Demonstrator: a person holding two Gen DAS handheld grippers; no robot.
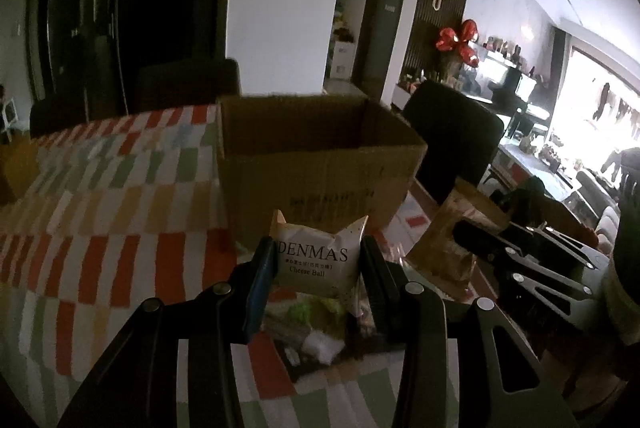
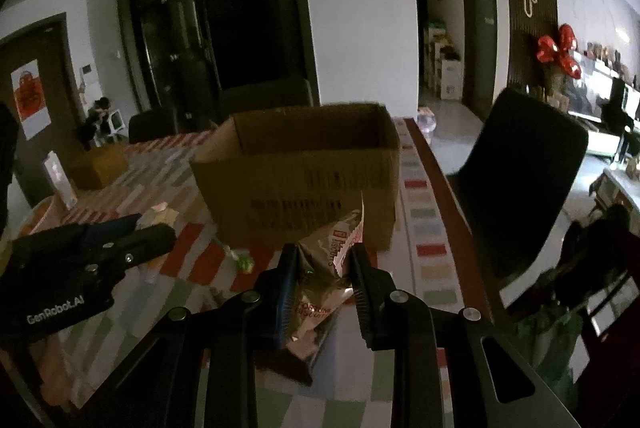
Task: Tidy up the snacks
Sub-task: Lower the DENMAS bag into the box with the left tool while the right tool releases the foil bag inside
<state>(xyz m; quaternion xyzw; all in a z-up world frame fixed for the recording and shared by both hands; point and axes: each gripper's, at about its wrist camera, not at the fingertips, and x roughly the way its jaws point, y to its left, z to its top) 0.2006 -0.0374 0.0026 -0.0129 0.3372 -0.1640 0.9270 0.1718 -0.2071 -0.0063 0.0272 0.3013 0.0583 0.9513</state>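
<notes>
My left tool (image 1: 318,260) is clamped on the cheese ball packet (image 1: 316,258), my right tool (image 2: 324,268) on the gold biscuit packet (image 2: 320,280). Both packets hang just in front of the cardboard box (image 1: 320,164), off the tabletop (image 1: 100,208). I judge I should clear its near rim fully, one packet at a time, releasing only once inside.

Light: dim indoors, daylight from the window (image 1: 588,100) at far right
Glare: window blown out white
Shadows: doorway (image 2: 224,16) nearly black
Blur: cardboard box (image 1: 320,164) soft, print smeared
Distortion: fisheye bending, dark corner vignette
</notes>
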